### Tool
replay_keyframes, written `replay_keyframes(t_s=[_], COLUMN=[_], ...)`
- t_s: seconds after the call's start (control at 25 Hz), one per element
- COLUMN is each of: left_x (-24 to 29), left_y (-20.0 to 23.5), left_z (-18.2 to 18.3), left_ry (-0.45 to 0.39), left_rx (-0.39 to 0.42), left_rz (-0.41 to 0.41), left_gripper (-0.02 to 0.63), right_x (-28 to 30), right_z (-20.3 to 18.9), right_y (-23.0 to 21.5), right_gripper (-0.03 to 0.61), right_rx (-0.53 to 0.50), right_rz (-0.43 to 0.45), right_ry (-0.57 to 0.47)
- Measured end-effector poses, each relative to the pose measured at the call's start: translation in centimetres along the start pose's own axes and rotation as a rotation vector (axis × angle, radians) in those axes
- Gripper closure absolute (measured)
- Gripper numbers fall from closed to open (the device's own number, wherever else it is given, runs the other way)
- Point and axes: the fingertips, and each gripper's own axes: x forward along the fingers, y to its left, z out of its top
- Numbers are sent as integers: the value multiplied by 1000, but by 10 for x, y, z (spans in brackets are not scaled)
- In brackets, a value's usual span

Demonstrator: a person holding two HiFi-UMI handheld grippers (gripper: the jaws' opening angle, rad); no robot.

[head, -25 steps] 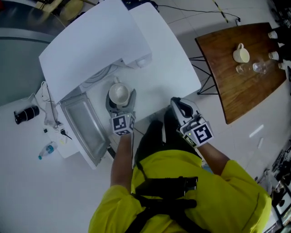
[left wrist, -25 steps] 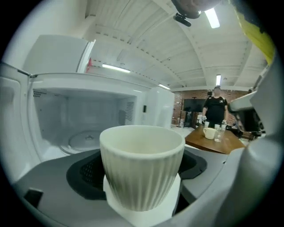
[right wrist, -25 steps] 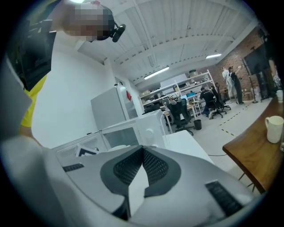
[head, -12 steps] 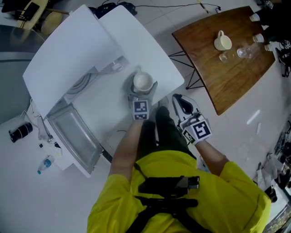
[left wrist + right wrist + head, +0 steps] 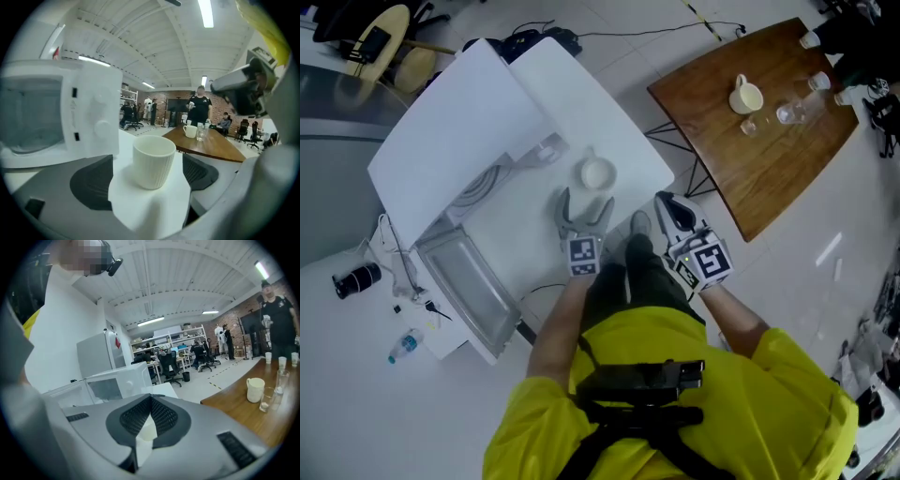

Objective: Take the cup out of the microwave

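Note:
The white ribbed cup (image 5: 597,173) stands upright on the white table (image 5: 628,141), to the right of the microwave (image 5: 455,127), whose door (image 5: 473,286) hangs open. My left gripper (image 5: 587,200) is open just behind the cup, with its jaws spread wide. In the left gripper view the cup (image 5: 153,161) sits between and a little beyond the dark pads (image 5: 91,187), free of both. My right gripper (image 5: 667,204) hovers off the table's near corner, shut and empty. In the right gripper view, the cup (image 5: 146,431) peeks out below the closed pads.
A brown wooden table (image 5: 769,141) at the right holds a cream mug (image 5: 746,96) and small glasses (image 5: 787,114). Left of the microwave lie cables, a black cylinder (image 5: 356,279) and a small bottle (image 5: 405,345). People stand and sit in the room behind.
My left gripper carried the cup from in front of the microwave rightward across the table, let it go there and pulled back open. The right gripper barely moved.

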Motion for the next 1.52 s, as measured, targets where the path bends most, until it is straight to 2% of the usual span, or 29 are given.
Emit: replay_keyframes(t_s=[0.04, 0.2, 0.28, 0.36, 0.44, 0.52, 0.64, 0.88, 1.04, 1.52], left_x=[-22, -107, -147, -187, -227, -264, -310, -349, -338, -319], left_y=[8, 53, 75, 96, 116, 131, 135, 135, 135, 125], left_z=[13, 87, 123, 156, 184, 204, 224, 234, 233, 235], left_ry=[-16, -104, -165, -242, -276, -288, -312, -297, -271, -275], left_rx=[-24, -88, -118, -157, -172, -184, -208, -146, -155, -186], left_rz=[28, 169, 226, 283, 371, 448, 487, 577, 552, 480], left_gripper=[187, 462, 479, 532, 560, 569, 569, 569, 569, 569], right_x=[2, 21, 31, 38, 41, 38, 26, 10, 10, -1], right_z=[11, 59, 85, 110, 136, 159, 179, 190, 195, 192], right_y=[2, 19, 36, 57, 79, 99, 117, 117, 118, 127], right_gripper=[574, 574, 574, 574, 574, 575, 575, 575, 575, 575], right_rx=[-15, -80, -112, -140, -163, -183, -196, -204, -204, -210], right_rz=[4, 42, 78, 118, 164, 210, 262, 283, 282, 273], right_ry=[-10, -56, -85, -118, -154, -189, -211, -202, -203, -208])
